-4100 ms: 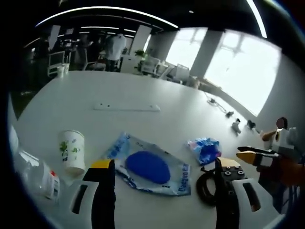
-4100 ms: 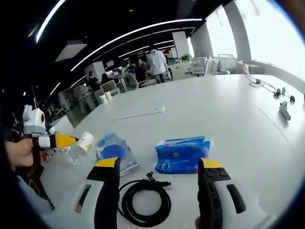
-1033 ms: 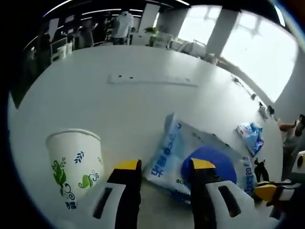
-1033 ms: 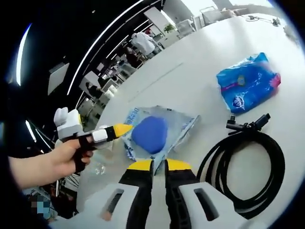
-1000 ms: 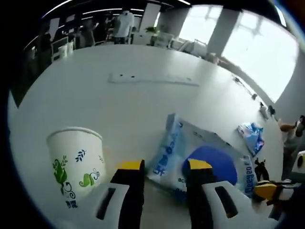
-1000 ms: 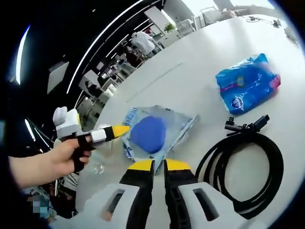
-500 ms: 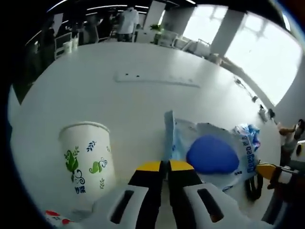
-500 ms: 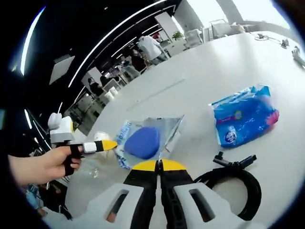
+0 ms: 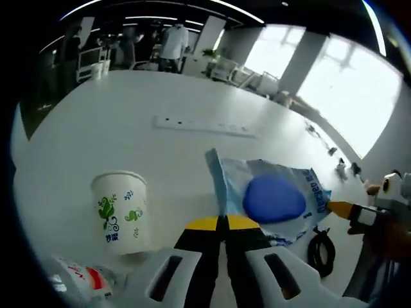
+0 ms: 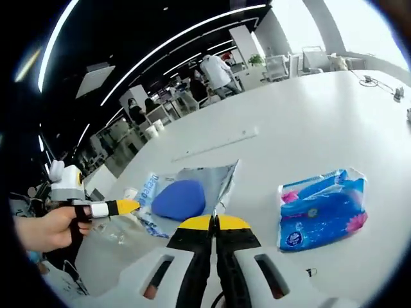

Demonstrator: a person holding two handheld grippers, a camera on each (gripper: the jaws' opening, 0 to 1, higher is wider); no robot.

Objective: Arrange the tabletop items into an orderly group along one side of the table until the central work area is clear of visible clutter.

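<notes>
Both tools pinch the clear plastic pouch [image 9: 276,199] with the blue oval inside, one at each end, and its held edges stand lifted off the white worktop [image 9: 128,128]. The left tool [image 9: 221,222] has its jaws together on the pouch's near edge; the right tool [image 10: 214,222] is likewise clamped on a corner of the pouch [image 10: 186,192].

Seen from the left gripper view, a paper cup [image 9: 122,208] with green leaf prints stands upright just beside the pouch, and beyond the cup lies a clear bottle [image 9: 83,279] with a red-marked label. A coiled black cable [image 9: 319,244] lies near the pouch's other end.

In the right gripper view, a blue tissue pack [image 10: 321,208] lies flat on the worktop, apart from the pouch. A long flat strip [image 10: 215,145] sits beyond the pouch.
</notes>
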